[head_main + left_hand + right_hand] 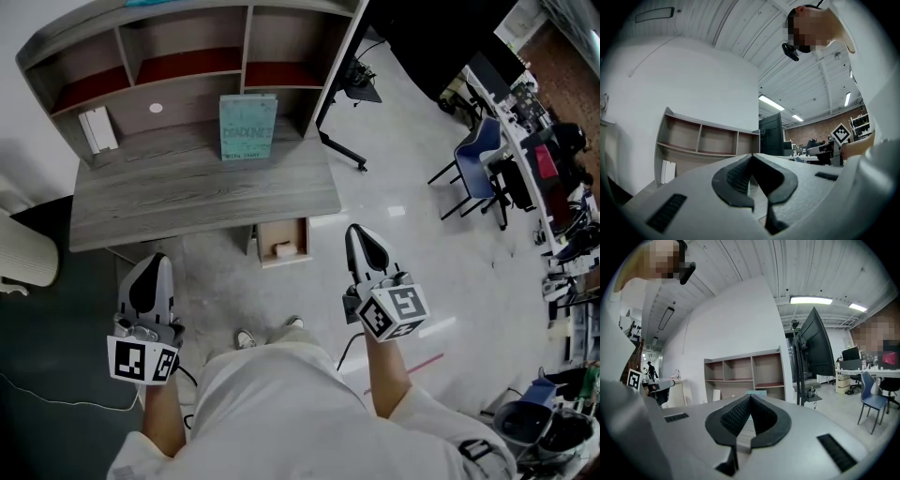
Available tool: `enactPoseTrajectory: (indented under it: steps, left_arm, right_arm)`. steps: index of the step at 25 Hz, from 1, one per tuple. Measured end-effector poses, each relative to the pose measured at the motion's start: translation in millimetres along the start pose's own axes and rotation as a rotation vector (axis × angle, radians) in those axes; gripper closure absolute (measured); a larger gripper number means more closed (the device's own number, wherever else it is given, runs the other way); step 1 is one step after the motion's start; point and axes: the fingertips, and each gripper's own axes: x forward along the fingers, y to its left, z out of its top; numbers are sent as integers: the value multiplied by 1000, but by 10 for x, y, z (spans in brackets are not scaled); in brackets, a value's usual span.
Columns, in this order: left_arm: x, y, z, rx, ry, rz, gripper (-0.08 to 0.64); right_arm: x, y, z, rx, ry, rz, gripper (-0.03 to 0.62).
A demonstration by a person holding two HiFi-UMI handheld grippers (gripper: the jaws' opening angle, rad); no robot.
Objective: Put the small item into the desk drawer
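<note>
Left gripper [157,262]: jaws pressed together, tips meeting, nothing between them. It was held low at 8 o'clock in the head view, pointing toward the desk [187,192]. Its own view [752,156] showed the closed tips in front of the hutch.

Right gripper [357,232]: jaws likewise together at the tips and pinching nothing. It sat at 4 o'clock in the head view, and its own view [749,396] pointed at the hutch too.

Drawer [303,236]: pulled open from under the desk's front edge, near frame centre and between the two grippers. It was closer to the right one but touched neither. A small white item [279,249] lay inside on the drawer floor, toward the front. Nothing else could be made out in it.

Desk top: a teal book [248,127] stood upright at 12 o'clock from the drawer, against the hutch [141,56]. A white box [97,129] stood at the desk's 9 o'clock end, with a small white disc [156,108] just right of it.

The hutch had three cubbies side by side with reddish shelf boards.

The person's shoes [246,337] were on the floor at 6 o'clock from the drawer.

Dark buckets [539,427] stood at 4 o'clock at the frame edge; their contents were unclear.
</note>
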Motion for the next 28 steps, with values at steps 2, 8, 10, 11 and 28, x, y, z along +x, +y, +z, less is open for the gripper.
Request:
enactPoseTrajectory:
  steps: [2, 8, 10, 11, 28]
  left_arm:
    - [-17, -6, -1, 1, 1, 2, 554]
    - [-33, 4, -23, 1, -3, 12, 554]
    - [-34, -1, -51, -2, -2, 12, 554]
    - [-36, -13, -60, -3, -2, 11, 554]
    - [-148, 40, -121, -17, 11, 35, 554]
  right_arm:
    - [-8, 15, -10, -10, 2, -1, 595]
    - [-5, 36, -32, -49, 12, -5, 595]
    - [-11, 42, -53, -55, 14, -3, 595]
    - [-19, 41, -62, -57, 14, -3, 595]
    - [4, 161, -130, -67, 35, 18, 595]
